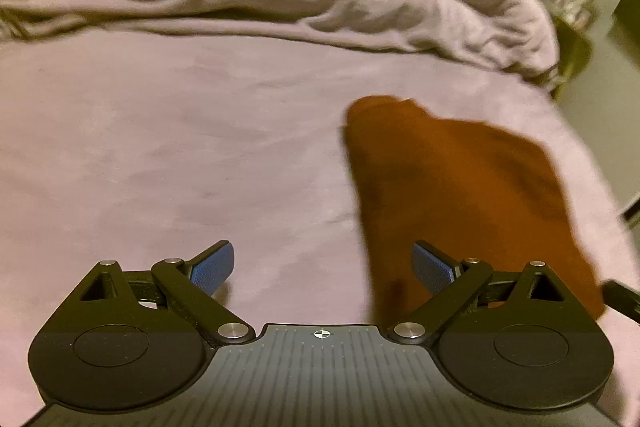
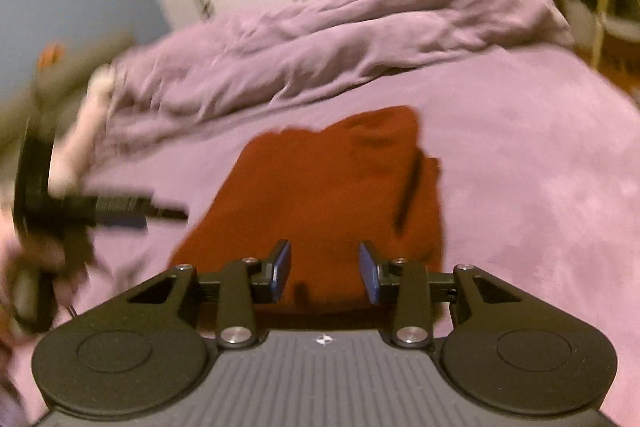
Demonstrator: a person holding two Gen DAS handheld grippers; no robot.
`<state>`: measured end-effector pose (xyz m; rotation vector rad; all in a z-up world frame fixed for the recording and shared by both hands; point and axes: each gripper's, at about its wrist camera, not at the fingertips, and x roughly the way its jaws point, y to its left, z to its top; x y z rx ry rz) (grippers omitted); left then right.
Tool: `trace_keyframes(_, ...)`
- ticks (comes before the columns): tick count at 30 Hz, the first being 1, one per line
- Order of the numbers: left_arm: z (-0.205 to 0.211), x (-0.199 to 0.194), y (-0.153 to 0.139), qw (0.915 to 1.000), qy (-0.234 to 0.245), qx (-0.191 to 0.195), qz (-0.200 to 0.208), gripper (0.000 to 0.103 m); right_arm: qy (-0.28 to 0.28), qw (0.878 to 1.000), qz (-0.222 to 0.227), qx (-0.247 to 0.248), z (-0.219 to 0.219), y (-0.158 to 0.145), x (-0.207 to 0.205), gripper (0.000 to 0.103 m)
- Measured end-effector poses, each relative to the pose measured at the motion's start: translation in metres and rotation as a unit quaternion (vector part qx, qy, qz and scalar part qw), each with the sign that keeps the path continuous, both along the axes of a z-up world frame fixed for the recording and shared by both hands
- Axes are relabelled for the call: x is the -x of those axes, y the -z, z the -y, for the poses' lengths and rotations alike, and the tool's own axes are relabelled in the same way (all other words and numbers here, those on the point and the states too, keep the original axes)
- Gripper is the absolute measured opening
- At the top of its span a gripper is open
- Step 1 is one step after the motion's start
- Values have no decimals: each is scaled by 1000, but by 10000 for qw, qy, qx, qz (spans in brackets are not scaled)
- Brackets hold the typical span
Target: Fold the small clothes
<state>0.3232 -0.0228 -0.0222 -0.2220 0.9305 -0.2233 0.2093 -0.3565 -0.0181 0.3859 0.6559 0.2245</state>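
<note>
Right tongs (image 2: pixel 325 271), part open and empty, hang directly over the rust garment (image 2: pixel 328 187) lying lengthwise away on the bed (image 2: pixel 540 187); left tongs (image 1: pixel 322 267), wide, stand leftward.

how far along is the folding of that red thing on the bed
Done: the rust-red garment lies on the purple sheet as a compact shape with doubled layers, so it looks folded at least once. In hand: nothing; the left gripper and right gripper are open, with no cloth pinched. Left: perhaps another fold or tidying; blur hides details.
</note>
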Motion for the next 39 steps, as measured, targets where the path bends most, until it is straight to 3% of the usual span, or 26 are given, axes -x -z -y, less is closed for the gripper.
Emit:
trace_keyframes(3,0,-12,5,9971,112,733,-169,98,333,9982,-196,-465,30,9,-23,52)
trace_keyframes(5,6,-23,13,9921,292,1157,-389,98,195,9907,-531,-1236,47,26,-45,63)
trace_keyframes(6,8,-28,18,9898,371,1300,-454,98,142,9865,-658,-1496,52,34,-53,63)
trace_keyframes(8,15,-38,28,9877,382,1404,-577,97,-9,9787,-883,-1852,58,49,-73,64)
trace_keyframes(10,17,-46,38,9847,371,1564,-675,89,-37,9712,-987,-2168,61,61,-87,70)
trace_keyframes(12,18,-54,47,9776,389,1905,-802,85,-80,9646,-983,-2448,64,68,-95,73)
trace_keyframes(15,20,-63,60,9735,277,2059,-957,79,-156,9552,-964,-2795,67,77,-104,73)
trace_keyframes(21,21,-66,69,9696,243,2249,-936,70,-216,9562,-1094,-2705,68,76,-114,70)
trace_keyframes(26,18,-69,67,9680,328,2259,-1040,72,-72,9736,-1024,-2041,81,59,-106,70)
trace_keyframes(30,20,-70,70,9674,285,2296,-1031,75,16,9647,-1211,-2336,92,75,-106,71)
trace_keyframes(36,21,-71,71,9679,289,2299,-976,70,-337,9596,-1194,-2525,67,84,-131,72)
trace_keyframes(37,21,-71,71,9684,323,2278,-964,69,-342,9632,-1180,-2389,60,84,-135,71)
trace_keyframes(38,20,-71,71,9681,334,2291,-960,66,-320,9681,-1196,-2179,53,83,-139,59)
trace_keyframes(39,19,-72,72,9668,327,2343,-966,63,-297,9715,-1201,-2022,47,83,-140,40)
